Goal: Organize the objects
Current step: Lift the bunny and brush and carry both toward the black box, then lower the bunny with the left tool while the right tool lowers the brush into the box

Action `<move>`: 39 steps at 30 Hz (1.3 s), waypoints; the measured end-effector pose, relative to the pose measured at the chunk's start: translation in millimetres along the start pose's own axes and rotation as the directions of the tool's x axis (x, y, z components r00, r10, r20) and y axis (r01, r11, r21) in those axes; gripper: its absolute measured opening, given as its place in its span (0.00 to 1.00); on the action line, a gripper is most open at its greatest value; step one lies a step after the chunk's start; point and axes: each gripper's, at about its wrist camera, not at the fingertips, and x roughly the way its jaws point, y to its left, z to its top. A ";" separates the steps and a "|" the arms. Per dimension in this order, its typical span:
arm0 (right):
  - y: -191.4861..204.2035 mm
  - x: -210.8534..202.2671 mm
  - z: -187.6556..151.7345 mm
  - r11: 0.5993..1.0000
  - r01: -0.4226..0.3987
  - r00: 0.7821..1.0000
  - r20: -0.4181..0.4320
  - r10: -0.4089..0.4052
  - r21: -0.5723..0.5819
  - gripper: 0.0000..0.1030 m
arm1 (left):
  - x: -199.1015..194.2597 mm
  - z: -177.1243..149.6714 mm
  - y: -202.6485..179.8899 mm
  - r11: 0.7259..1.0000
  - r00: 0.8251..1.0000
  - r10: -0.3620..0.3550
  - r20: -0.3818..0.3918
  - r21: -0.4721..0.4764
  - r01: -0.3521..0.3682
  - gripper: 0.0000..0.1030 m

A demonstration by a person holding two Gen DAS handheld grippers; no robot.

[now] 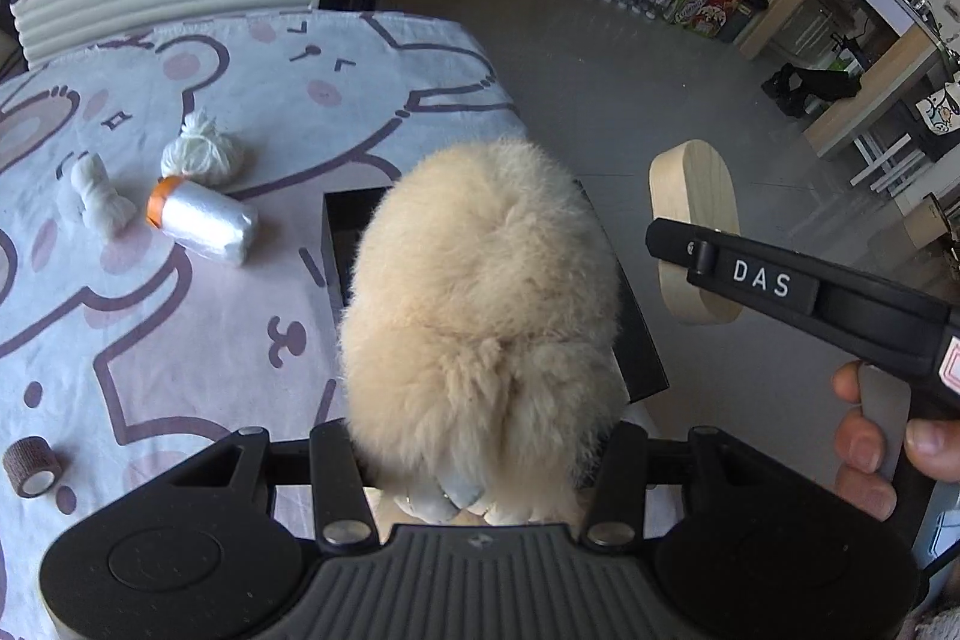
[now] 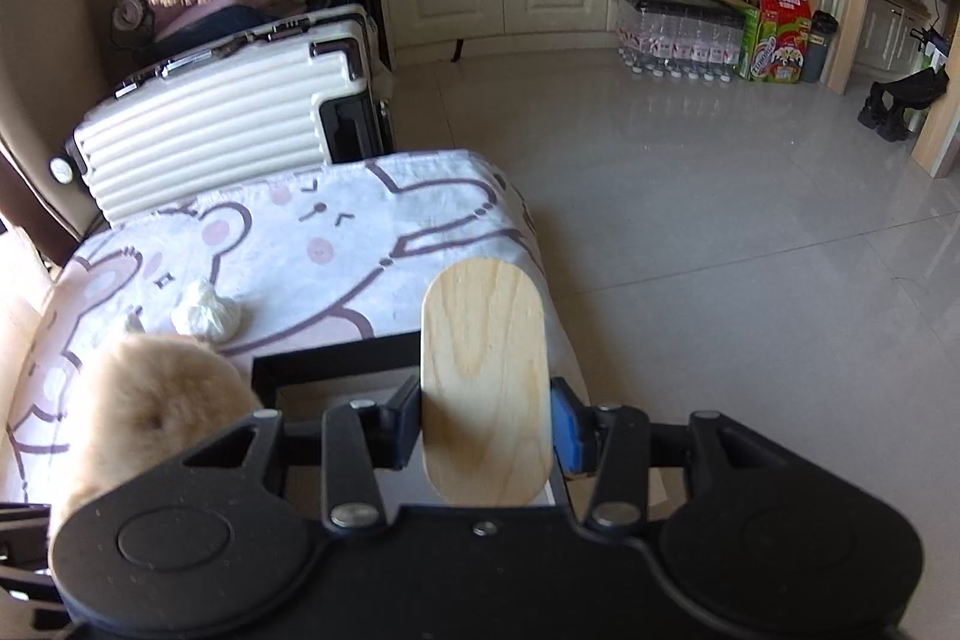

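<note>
My left gripper (image 1: 480, 466) is shut on a fluffy cream plush toy (image 1: 480, 304), held over a black open box (image 1: 348, 244) at the table's right edge. My right gripper (image 2: 486, 430) is shut on an oval wooden block (image 2: 486, 376), held upright just right of the box (image 2: 336, 370); the block also shows in the left wrist view (image 1: 696, 232). The plush also shows in the right wrist view (image 2: 150, 400), at lower left.
On the bear-print tablecloth (image 1: 180, 316) lie a white yarn ball (image 1: 204, 154), a white knotted bundle (image 1: 96, 202), a plastic bag roll with an orange core (image 1: 204, 220) and a brown tape roll (image 1: 36, 466). A white suitcase (image 2: 228, 118) stands behind the table.
</note>
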 end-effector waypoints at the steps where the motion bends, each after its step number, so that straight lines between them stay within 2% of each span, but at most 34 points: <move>1: -0.7 2.0 -1.4 1.000 0.002 1.000 -0.008 -0.002 -0.004 0.44 | 5.2 1.4 1.6 1.000 1.000 -0.008 -0.008 -0.014 0.008 0.47; 7: -5.2 18.5 -9.9 1.000 -0.007 0.997 -0.075 0.006 -0.013 0.44 | 24.6 13.8 5.9 0.994 0.997 -0.070 0.014 -0.081 0.071 0.47; 14: -14.3 32.9 -13.3 1.000 -0.003 0.994 -0.105 0.006 0.028 0.44 | 52.6 25.0 11.0 0.980 0.992 -0.123 -0.004 -0.161 0.121 0.47; 19: -13.4 43.3 -15.7 1.000 -0.003 0.991 -0.131 0.005 0.015 0.44 | 69.1 30.2 20.9 0.976 0.995 -0.097 0.000 -0.195 0.095 0.47; 27: -1.6 58.9 -20.9 1.000 -0.018 0.983 -0.184 0.013 -0.024 0.44 | 88.2 32.7 36.5 0.968 0.995 -0.082 -0.052 -0.242 0.067 0.51; 33: 1.4 66.1 -23.3 0.999 -0.025 0.979 -0.201 0.020 -0.022 0.44 | 86.3 32.9 38.1 0.978 1.000 -0.014 -0.004 -0.208 0.013 0.58; 39: 0.9 71.1 -26.3 0.999 -0.025 0.975 -0.219 0.020 -0.021 0.44 | 78.8 34.9 39.6 0.982 1.000 -0.016 0.012 -0.188 0.018 0.59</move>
